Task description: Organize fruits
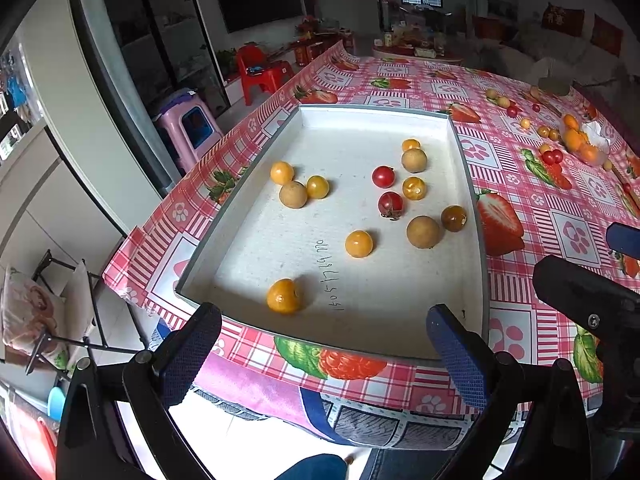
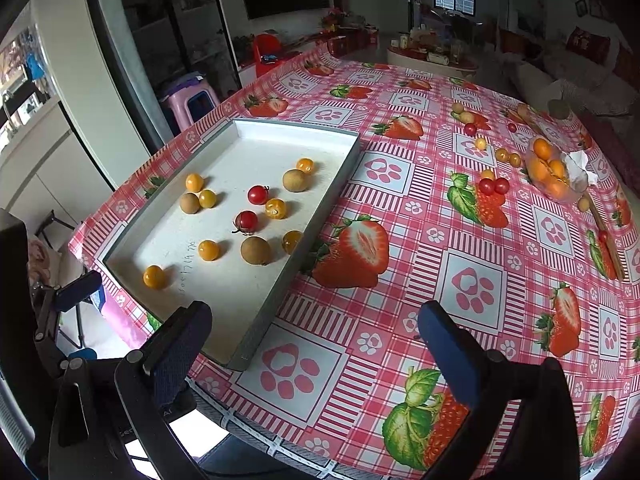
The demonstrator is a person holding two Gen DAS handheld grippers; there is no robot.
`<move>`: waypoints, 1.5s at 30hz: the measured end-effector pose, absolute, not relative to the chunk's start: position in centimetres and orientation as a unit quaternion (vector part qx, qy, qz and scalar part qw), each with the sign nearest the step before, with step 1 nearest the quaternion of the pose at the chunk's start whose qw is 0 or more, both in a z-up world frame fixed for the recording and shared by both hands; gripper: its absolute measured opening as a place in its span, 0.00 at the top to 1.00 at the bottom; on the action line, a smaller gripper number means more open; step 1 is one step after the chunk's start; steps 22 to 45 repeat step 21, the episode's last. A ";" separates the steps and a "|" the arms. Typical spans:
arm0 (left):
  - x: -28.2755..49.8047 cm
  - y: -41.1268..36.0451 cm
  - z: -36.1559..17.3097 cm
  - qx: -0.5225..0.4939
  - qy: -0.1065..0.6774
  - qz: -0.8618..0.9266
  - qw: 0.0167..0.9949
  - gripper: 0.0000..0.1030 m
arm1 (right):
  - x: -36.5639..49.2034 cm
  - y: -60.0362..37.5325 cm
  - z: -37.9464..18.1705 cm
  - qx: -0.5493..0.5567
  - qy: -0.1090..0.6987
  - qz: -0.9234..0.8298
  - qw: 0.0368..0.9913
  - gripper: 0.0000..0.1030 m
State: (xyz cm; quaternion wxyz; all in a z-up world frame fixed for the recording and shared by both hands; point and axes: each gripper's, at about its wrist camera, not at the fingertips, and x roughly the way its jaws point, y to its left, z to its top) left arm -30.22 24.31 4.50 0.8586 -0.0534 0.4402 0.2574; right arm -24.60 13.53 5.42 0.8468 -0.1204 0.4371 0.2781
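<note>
A shallow white tray (image 1: 248,184) (image 2: 320,216) lies on the table's left side. It holds several yellow cherry tomatoes (image 1: 359,243) (image 2: 208,250), two red ones (image 1: 383,176) (image 2: 257,194) and three brown longans (image 1: 423,232) (image 2: 256,250). More small fruit (image 2: 493,186) is scattered on the cloth at the far right. My left gripper (image 1: 324,312) hangs open over the tray's near edge, holding nothing. My right gripper (image 2: 316,312) is open above the tray's near right corner, also with nothing between its fingers.
A pink checked tablecloth with strawberry prints (image 2: 472,288) covers the table. A clear bag of oranges (image 2: 552,172) and crumpled white paper (image 2: 578,162) sit at the far right. A pink stool (image 1: 188,128) and a red chair (image 1: 260,70) stand beyond the left edge.
</note>
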 end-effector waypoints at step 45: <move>-30.3 25.0 4.0 -0.071 0.438 0.249 0.861 0.00 | -24.5 14.9 4.9 -0.147 0.440 0.286 0.838 0.00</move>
